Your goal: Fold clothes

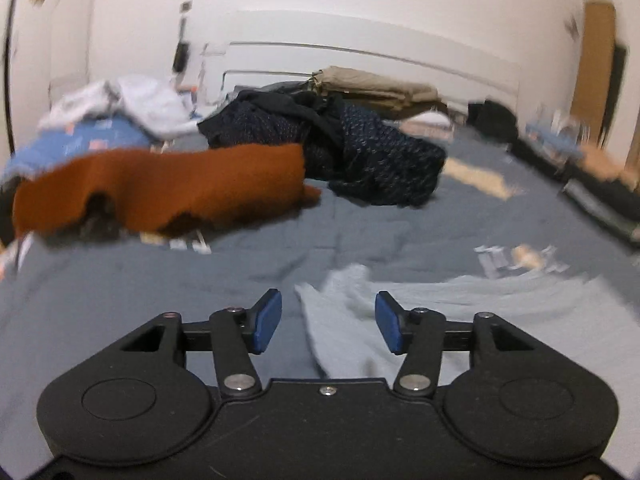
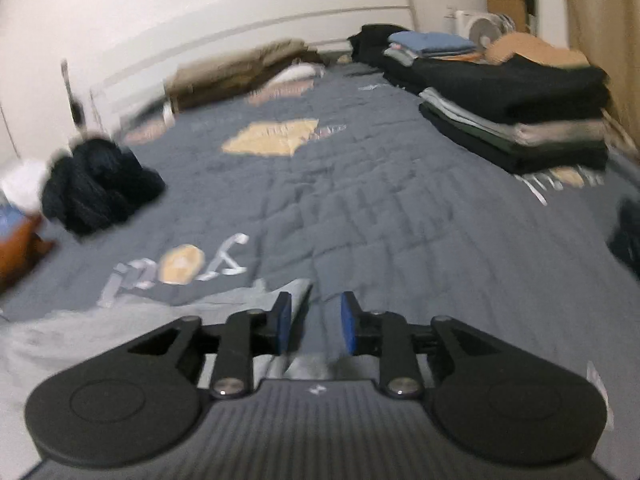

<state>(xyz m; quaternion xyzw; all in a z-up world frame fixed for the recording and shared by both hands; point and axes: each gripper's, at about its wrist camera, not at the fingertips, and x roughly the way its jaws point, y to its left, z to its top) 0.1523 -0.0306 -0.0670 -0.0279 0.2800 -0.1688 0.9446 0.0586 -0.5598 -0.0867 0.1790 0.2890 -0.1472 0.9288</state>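
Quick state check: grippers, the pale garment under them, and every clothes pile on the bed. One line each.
left gripper: open, nothing pinched
right gripper: open, nothing pinched
light grey garment: spread on the bed, rumpled, not gripped
rust-orange garment: unfolded, lying loose
dark navy clothes: crumpled heap, unfolded
white clothes: crumpled heap
dark stack: folded, stacked
blue stack: folded

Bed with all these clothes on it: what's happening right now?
A person is folding laundry on the grey quilt with two handheld grippers. Both the left gripper and the right gripper have open jaws over a light grey garment lying flat, not clamped. Unfolded rust and dark navy clothes wait at one side; a folded stack sits opposite.
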